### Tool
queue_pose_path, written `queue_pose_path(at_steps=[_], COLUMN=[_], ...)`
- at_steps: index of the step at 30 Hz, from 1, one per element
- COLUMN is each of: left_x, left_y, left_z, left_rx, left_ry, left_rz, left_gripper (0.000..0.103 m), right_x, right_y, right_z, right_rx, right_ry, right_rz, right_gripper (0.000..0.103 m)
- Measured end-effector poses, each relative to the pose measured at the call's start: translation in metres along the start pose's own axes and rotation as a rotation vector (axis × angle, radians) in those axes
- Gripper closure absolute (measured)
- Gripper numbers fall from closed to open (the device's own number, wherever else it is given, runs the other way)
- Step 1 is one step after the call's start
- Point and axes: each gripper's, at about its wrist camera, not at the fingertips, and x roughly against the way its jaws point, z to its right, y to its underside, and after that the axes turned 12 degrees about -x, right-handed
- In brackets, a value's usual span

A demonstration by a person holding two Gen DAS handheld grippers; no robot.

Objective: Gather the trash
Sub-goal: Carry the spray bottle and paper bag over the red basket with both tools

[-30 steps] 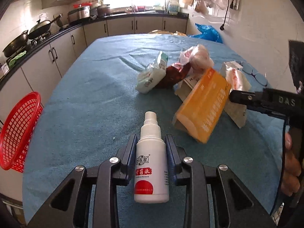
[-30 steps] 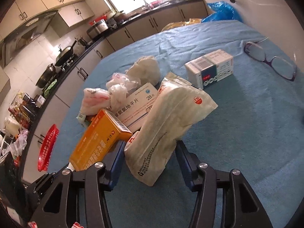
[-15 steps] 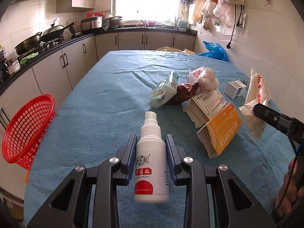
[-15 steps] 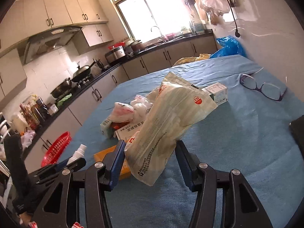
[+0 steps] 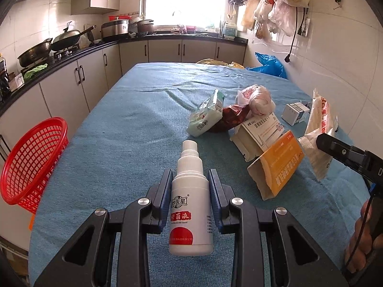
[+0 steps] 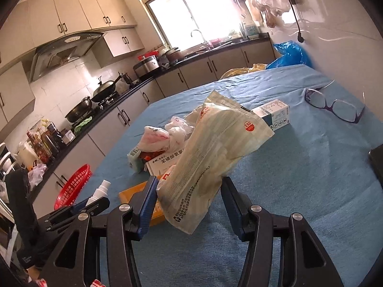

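Note:
My left gripper is shut on a white spray bottle with a red label, held above the blue table. My right gripper is shut on a pale crinkled packet, held above the table; the packet also shows in the left wrist view. A red mesh basket hangs off the table's left edge. An orange box, a white medicine box, a green-white pouch, a dark red wrapper and a knotted plastic bag lie in a heap mid-table.
A small white-blue box and purple glasses lie at the table's right. A dark object sits at the right edge. Kitchen counters with pans run along the left. A blue bag lies beyond the table.
Both grippers have risen with their loads and the views have tilted up. The orange box has dropped from its raised tilt against the packet and now rests lower on the table.

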Motion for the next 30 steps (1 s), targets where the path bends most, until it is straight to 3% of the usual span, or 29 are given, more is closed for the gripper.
queue_pose_path(at_steps=[13, 21, 30], left_x=[0.0, 0.001, 0.007], left_y=[0.001, 0.001, 0.003], left_z=[-0.001, -0.005, -0.022], left_rx=[0.008, 0.04, 0.096], left_ry=[-0.02, -0.056, -0.041], left_rz=[0.001, -0.009, -0.021], left_gripper=[0.074, 0.074, 0.074], right_x=[0.007, 0.012, 0.014], right_y=[0.003, 0.01, 0.014], right_z=[-0.01, -0.025, -0.04], right_rx=[0.06, 0.119, 0.165], right_ry=[0.025, 0.006, -0.011], right_rz=[0.039, 0.013, -0.013], right_gripper=[0.045, 0.045, 0.045])
